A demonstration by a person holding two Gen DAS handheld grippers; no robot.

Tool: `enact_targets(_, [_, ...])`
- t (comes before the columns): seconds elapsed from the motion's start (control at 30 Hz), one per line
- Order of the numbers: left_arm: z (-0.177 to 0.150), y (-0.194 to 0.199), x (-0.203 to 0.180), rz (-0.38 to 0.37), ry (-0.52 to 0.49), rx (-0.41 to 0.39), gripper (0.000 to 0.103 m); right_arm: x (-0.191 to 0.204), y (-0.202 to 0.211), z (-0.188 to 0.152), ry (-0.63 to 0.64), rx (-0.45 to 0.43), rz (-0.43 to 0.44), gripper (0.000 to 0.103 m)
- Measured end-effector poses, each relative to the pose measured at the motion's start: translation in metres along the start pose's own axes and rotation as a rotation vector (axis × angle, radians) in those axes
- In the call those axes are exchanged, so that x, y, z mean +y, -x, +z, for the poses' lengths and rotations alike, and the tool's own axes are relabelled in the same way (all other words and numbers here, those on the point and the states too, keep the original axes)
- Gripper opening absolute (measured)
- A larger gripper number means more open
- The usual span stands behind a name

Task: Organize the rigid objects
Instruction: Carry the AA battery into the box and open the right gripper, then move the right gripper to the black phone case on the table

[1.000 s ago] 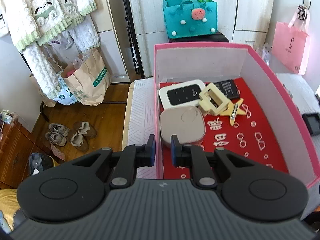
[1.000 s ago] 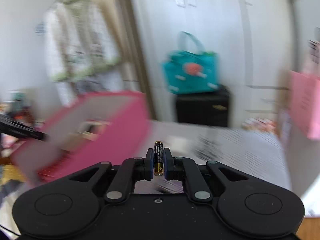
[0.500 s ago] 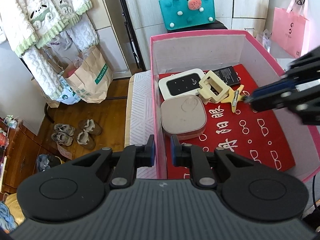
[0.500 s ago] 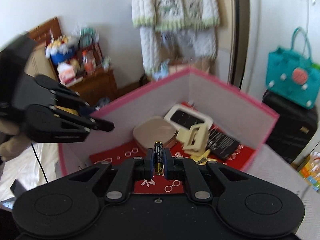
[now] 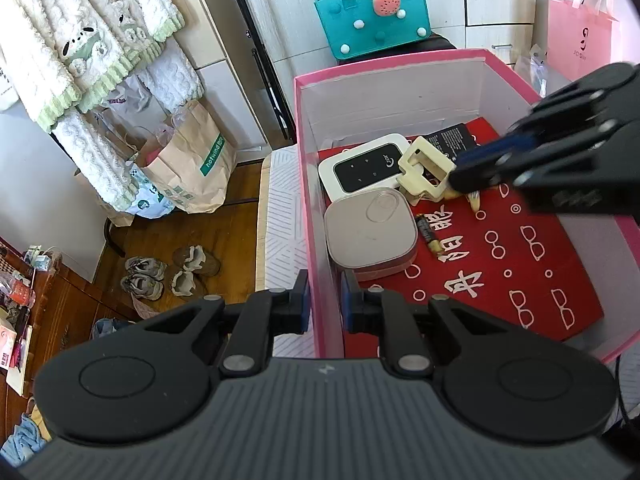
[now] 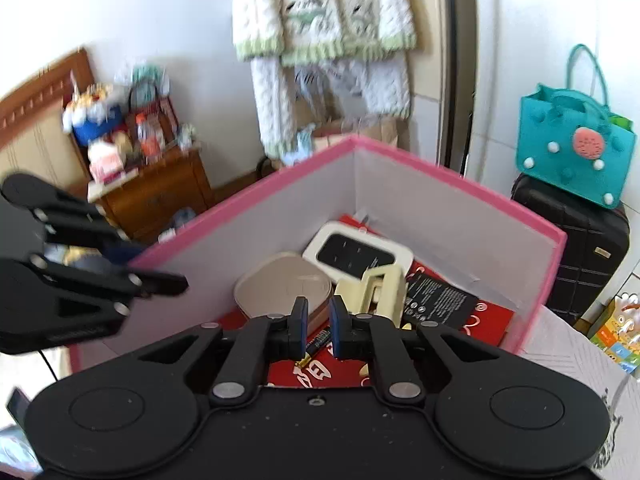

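Observation:
A pink box [image 5: 316, 216] with a red patterned floor holds a white router [image 5: 362, 168], a beige square case [image 5: 370, 232], a cream clip [image 5: 424, 172], a black battery pack [image 5: 452, 138] and a yellow star clip, mostly hidden. An AA battery [image 5: 427, 233] lies on the red floor beside the beige case; it also shows in the right wrist view [image 6: 316, 346]. My left gripper [image 5: 325, 306] is shut on the box's left wall. My right gripper [image 6: 319, 330] is open and empty just above the battery; it also shows in the left wrist view [image 5: 460, 182].
The box stands on a white patterned bed surface [image 5: 280, 216]. A teal bag [image 5: 372, 12] and pink bag [image 5: 580, 36] stand behind. Paper bags [image 5: 192, 172] and shoes [image 5: 172, 272] are on the wooden floor at left. A wooden cabinet [image 6: 160, 192] stands at far left.
My right gripper has moved down into the box, opened and let go of the AA battery, which now lies on the red floor. My left gripper still holds the wall.

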State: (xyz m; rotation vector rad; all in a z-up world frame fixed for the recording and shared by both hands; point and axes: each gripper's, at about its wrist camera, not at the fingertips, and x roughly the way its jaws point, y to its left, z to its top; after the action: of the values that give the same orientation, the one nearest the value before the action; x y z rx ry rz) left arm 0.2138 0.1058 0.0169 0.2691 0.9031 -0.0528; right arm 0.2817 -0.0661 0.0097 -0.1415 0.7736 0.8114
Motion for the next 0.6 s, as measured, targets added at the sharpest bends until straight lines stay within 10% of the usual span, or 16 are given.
enact_targets(0.3, [-0.002,0.006,-0.001,0.024,0.02,-0.009,0.014,-0.024,0.089,-0.024,-0.165,-0.186,-0.121,0.022])
enact_targets(0.6, [-0.005,0.004,-0.002,0.021,0.04,-0.035,0.014,-0.026,0.133,-0.067,-0.153,-0.191,-0.281,0.045])
